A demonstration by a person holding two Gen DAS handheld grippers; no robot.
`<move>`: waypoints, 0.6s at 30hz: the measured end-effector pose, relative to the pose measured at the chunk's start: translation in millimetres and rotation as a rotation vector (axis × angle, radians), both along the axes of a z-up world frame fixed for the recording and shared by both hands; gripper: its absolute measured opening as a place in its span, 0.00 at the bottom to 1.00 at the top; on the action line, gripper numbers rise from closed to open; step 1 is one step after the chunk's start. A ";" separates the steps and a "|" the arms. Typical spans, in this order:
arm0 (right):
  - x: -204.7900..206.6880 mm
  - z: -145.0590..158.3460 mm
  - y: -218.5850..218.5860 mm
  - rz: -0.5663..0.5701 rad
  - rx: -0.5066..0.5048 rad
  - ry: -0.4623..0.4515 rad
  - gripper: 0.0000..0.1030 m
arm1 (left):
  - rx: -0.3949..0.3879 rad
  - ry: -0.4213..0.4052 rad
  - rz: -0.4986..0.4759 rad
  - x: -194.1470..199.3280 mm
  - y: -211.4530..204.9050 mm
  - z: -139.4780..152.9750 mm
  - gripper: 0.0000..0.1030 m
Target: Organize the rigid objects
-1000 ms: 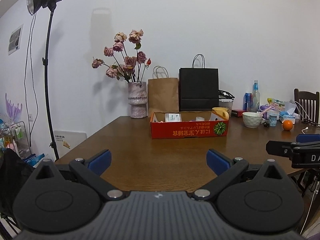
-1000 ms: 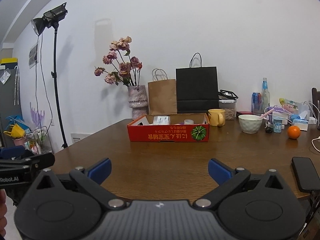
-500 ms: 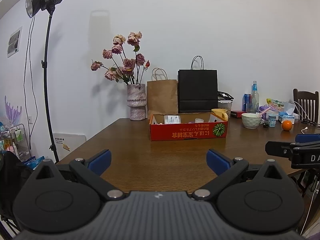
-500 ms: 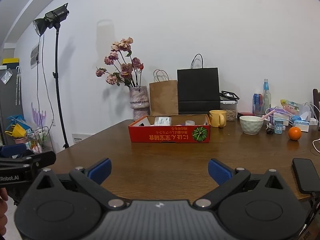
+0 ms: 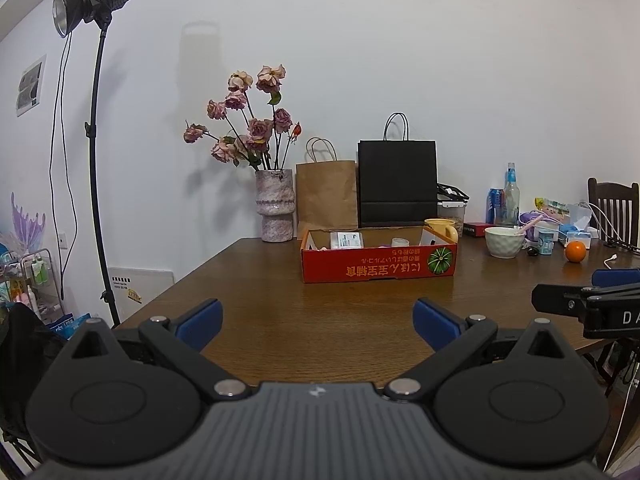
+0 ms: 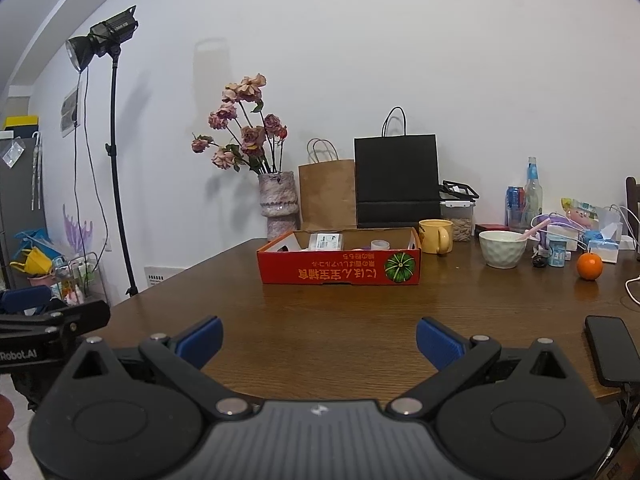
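Observation:
A shallow red cardboard box [image 5: 378, 270] [image 6: 340, 272] stands mid-table with a few small items inside, among them a white packet [image 5: 346, 240] [image 6: 326, 241]. A yellow mug [image 6: 436, 236] [image 5: 442, 226] stands behind its right end. A white bowl [image 5: 505, 242] [image 6: 502, 248] with a pink spoon and an orange [image 5: 575, 251] [image 6: 589, 266] sit further right. My left gripper [image 5: 318, 322] is open and empty at the near table edge. My right gripper [image 6: 319, 338] is open and empty beside it, also well short of the box.
A vase of dried roses [image 5: 274, 208], a brown paper bag [image 5: 326, 194] and a black bag [image 5: 397, 182] line the wall. Bottles, a can and small clutter [image 6: 560, 236] crowd the far right. A black phone [image 6: 610, 350] lies at the right edge. A light stand [image 5: 94, 160] stands left.
Both views have shifted slightly, so the box sits a little lower and closer in frame. Both grippers stay open and empty.

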State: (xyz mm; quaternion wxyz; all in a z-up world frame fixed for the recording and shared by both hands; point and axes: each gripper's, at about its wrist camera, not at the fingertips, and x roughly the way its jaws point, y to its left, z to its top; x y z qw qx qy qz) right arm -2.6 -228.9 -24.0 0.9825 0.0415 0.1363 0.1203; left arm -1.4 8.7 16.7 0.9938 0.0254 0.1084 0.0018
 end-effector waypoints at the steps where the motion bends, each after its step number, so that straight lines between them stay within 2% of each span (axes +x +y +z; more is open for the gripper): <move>1: 0.0 0.1 0.1 0.000 0.000 0.000 1.00 | 0.000 0.000 -0.001 0.1 0.2 0.0 1.00; 18: -0.5 -0.5 -1.1 -0.005 0.001 -0.001 1.00 | 0.002 0.005 -0.008 0.0 3.1 0.1 1.00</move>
